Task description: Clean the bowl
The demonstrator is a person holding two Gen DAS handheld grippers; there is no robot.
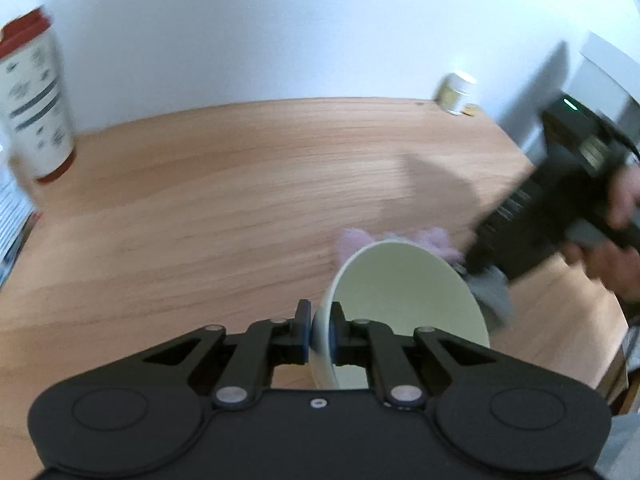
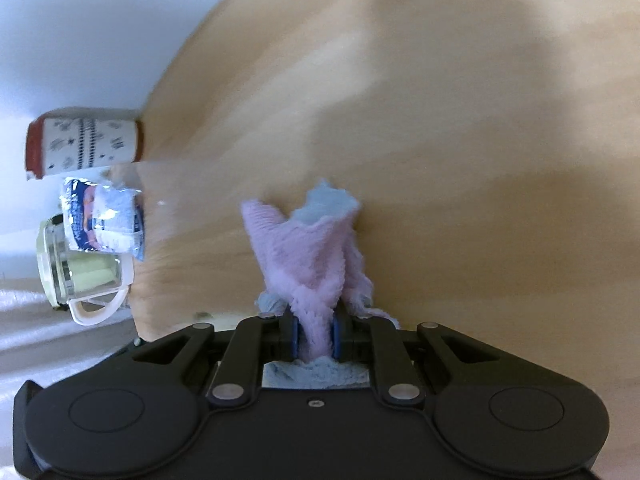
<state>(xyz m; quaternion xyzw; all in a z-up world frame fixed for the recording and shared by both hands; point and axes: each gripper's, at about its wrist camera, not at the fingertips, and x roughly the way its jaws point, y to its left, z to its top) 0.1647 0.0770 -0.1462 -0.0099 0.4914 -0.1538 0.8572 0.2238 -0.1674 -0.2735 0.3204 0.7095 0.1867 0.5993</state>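
Observation:
A pale green bowl [image 1: 400, 300] is tilted on its side above the wooden table, its opening facing up and right. My left gripper [image 1: 319, 330] is shut on the bowl's rim, one finger inside and one outside. My right gripper [image 2: 314, 336] is shut on a pink and light blue cloth [image 2: 308, 248], which sticks out forward over the table. In the left wrist view the right gripper's black body [image 1: 560, 200] comes in from the right, and the cloth [image 1: 436, 242] lies just behind and beside the bowl's far rim. The bowl does not show in the right wrist view.
A white canister with red lid and base [image 1: 36, 96] stands at the table's far left by the wall, and also shows in the right wrist view [image 2: 84, 144]. Beside it are a plastic packet [image 2: 104, 216] and a clear jug [image 2: 84, 280]. A small jar [image 1: 456, 92] stands far right.

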